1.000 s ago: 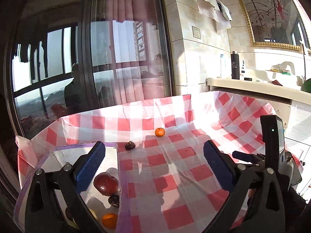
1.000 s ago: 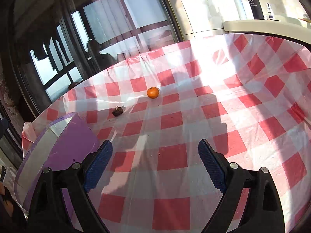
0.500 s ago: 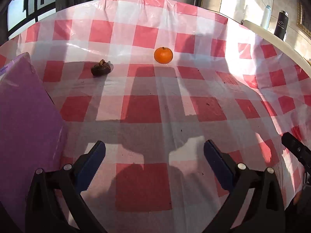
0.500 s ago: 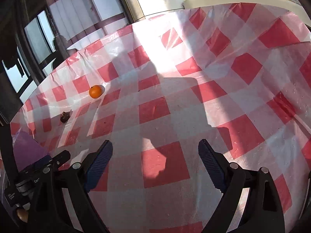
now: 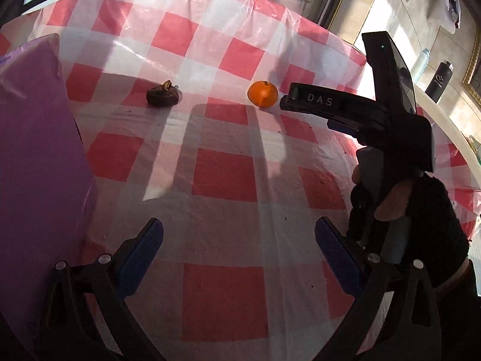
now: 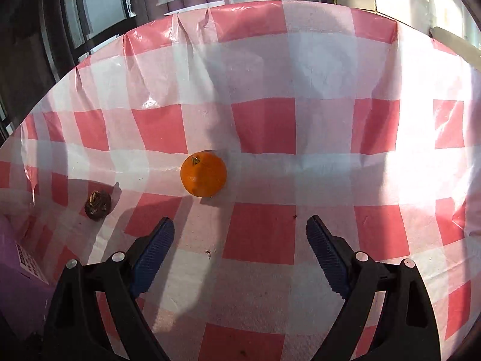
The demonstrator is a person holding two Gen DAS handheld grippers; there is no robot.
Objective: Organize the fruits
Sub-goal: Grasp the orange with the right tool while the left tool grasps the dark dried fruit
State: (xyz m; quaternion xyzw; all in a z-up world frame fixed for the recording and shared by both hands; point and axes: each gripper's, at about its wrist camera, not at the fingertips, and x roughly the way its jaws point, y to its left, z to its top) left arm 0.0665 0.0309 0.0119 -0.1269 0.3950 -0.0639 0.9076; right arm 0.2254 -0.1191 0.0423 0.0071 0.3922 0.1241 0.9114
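Note:
An orange tangerine [image 6: 203,174] lies on the red-and-white checked tablecloth [image 6: 324,126], just ahead of my open, empty right gripper [image 6: 240,240]. A small dark brown fruit [image 6: 97,205] lies to its left. In the left wrist view the tangerine [image 5: 262,94] and the dark fruit [image 5: 162,95] sit far ahead of my open, empty left gripper [image 5: 239,246]. The right gripper's black body [image 5: 387,114] reaches in from the right, its tip beside the tangerine. A purple bin [image 5: 36,162] stands at the left; its inside is hidden.
The purple bin's corner [image 6: 18,273] shows at the lower left of the right wrist view. Dark windows lie beyond the table's far edge. A counter with bottles [image 5: 440,81] stands at the far right.
My right gripper has moved forward and left, close up to the tangerine. My left gripper has swung from above the bin out over the cloth; the right gripper has come into its view.

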